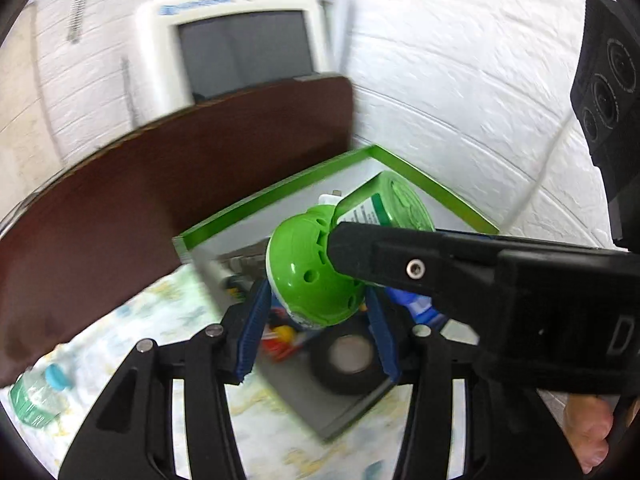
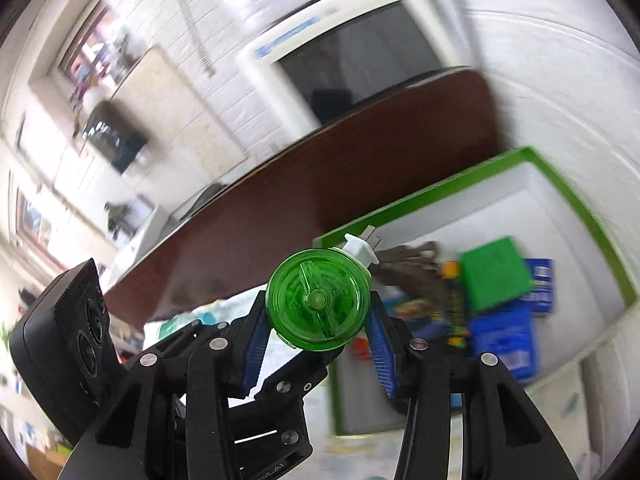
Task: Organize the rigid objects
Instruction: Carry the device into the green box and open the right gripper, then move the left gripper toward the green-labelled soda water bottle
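Left gripper: your left gripper (image 1: 316, 312) clamps its blue pads (image 1: 253, 328) on the domed green head of the green plug-in device (image 1: 316, 280).
Right gripper: your right gripper (image 2: 316, 332) pinches the same device's (image 2: 318, 304) clear green bottle end between its pads (image 2: 378, 348); in the left view its black finger (image 1: 400, 256) crosses in from the right.
Device: it hangs in the air between both grippers, above the near left corner of the green-rimmed tray (image 2: 556, 176), its white plug (image 2: 362, 248) pointing to the far side.
Tray: inside lie a black tape roll (image 1: 348, 356), a green box (image 2: 496, 276), blue packets (image 2: 508, 336) and blurred small items.
Worktop: a pale patterned cloth (image 1: 132, 344) covers it; a water bottle (image 1: 36, 396) lies at near left.
Beyond: a dark brown board (image 1: 160, 184), then a white monitor (image 1: 240, 48) against the white wall (image 1: 460, 80).
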The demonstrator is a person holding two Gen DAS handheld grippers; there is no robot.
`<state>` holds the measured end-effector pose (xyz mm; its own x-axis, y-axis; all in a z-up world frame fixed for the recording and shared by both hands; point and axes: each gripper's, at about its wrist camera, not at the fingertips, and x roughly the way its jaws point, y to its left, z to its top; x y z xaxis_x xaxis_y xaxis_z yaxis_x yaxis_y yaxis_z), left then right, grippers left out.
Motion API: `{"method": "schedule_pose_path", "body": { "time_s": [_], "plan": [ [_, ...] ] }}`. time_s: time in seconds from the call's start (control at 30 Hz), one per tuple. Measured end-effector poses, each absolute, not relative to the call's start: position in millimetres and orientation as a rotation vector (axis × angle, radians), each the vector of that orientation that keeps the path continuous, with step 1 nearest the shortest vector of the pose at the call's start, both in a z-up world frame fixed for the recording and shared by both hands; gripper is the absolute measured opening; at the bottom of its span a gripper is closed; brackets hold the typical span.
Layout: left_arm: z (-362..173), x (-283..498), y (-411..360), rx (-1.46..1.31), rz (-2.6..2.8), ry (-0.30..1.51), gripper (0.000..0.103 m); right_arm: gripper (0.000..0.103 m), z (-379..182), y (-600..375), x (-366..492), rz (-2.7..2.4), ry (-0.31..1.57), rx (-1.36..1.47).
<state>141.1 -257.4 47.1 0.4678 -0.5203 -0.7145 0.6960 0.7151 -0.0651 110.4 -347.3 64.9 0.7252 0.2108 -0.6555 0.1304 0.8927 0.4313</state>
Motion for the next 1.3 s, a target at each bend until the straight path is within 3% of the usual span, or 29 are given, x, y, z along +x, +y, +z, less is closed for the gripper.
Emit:
{"method": "schedule_pose_path", "body": {
  "time_s": [0.2,0.27,0.43,0.63,0.97,1.3],
  "plan": [
    [31,142,-294,0.331,-0.711,0.840,0.057,0.048,50,-403,91,-0.136,0.782,0.491],
    [29,143,-284,0.335,-0.679,0.835,0.064,0.049,53,-407,84,-0.208,0.749,0.454],
    [33,149,-227,0.276,-0.580,0.830,0.066,0.049,62,-404,84,-0.208,0.704,0.465],
    [33,172,-110,0.165,-0.354,0.804,0.072,0.051,73,-325,115,-0.057,0.705,0.350],
    [14,183,95,0.003,0.032,0.800,0.076,0.052,18,-152,201,0.293,0.945,0.251],
    [-11,209,148,-0.108,-0.038,0.842,0.078,0.052,-38,-77,262,0.291,1.113,0.302]
  ]
}}
